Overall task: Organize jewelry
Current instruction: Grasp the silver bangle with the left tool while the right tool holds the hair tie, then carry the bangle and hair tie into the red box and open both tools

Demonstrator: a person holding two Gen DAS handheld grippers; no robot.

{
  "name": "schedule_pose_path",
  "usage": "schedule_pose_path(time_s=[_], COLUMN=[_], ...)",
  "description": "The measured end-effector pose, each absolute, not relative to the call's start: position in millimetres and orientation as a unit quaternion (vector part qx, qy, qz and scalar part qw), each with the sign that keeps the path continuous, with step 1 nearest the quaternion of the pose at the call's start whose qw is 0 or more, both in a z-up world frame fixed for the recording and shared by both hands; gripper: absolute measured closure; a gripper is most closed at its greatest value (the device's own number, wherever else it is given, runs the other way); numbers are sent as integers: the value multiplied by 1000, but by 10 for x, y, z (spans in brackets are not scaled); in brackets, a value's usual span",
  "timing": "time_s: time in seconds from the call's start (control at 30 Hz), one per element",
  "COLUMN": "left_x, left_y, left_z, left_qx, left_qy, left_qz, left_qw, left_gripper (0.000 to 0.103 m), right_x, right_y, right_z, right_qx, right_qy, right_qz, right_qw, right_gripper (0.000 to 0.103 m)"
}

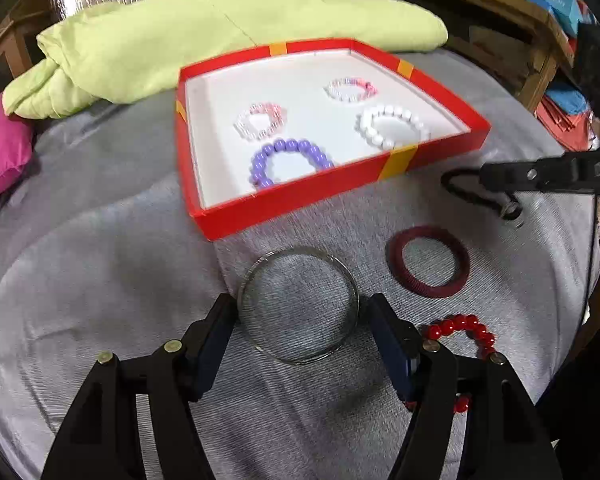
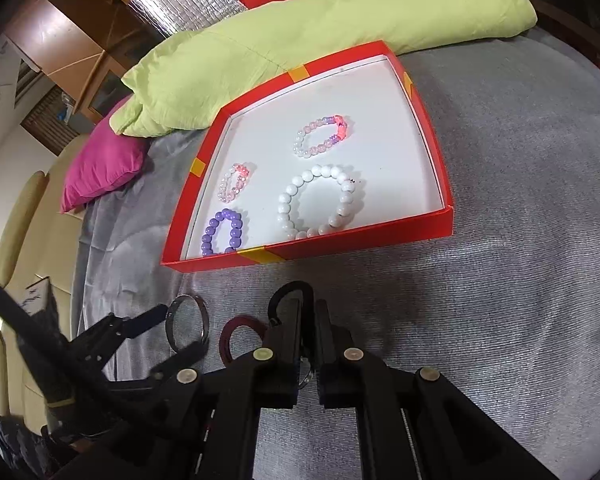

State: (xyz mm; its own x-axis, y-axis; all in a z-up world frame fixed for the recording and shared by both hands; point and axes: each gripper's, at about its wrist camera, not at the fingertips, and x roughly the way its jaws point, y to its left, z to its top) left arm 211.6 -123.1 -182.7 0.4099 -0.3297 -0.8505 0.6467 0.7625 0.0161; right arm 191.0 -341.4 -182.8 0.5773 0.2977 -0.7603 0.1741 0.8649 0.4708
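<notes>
Both left fingers [image 1: 222, 320] straddling silver bangle [image 1: 298, 304], right fingers [image 2: 300, 320] pinching black cord bracelet [image 2: 288, 294]

Right gripper [image 2: 308, 312] closed on a black cord bracelet [image 2: 290, 294] before the red cardboard tray [image 2: 428, 236], which held four beaded bracelets.

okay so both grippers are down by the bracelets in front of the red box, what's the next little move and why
Probably close the left gripper on the metal bangle: its open fingers already straddle the ring, which still lies outside the red box.
</notes>
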Motion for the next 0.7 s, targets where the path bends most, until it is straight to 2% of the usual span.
schedule_pose_path(time_s=[0.07, 0.13, 0.7], left_x=[2127, 2168, 2230], left_y=[-1220, -1162, -722], left_z=[-1827, -1789, -1188], left_qx=[167, 148, 85], left_qy=[451, 450, 367], left_qz=[-297, -293, -275], left_qw=[825, 830, 885], left_gripper=[34, 40, 41], right_x=[1903, 1890, 1817], right_y=[-3418, -3424, -3228], right_z=[-1818, -1793, -1502], right_qx=[257, 258, 249], right_qy=[456, 450, 375], right_qz=[38, 42, 107], right_qw=[851, 854, 887], right_gripper=[97, 97, 97])
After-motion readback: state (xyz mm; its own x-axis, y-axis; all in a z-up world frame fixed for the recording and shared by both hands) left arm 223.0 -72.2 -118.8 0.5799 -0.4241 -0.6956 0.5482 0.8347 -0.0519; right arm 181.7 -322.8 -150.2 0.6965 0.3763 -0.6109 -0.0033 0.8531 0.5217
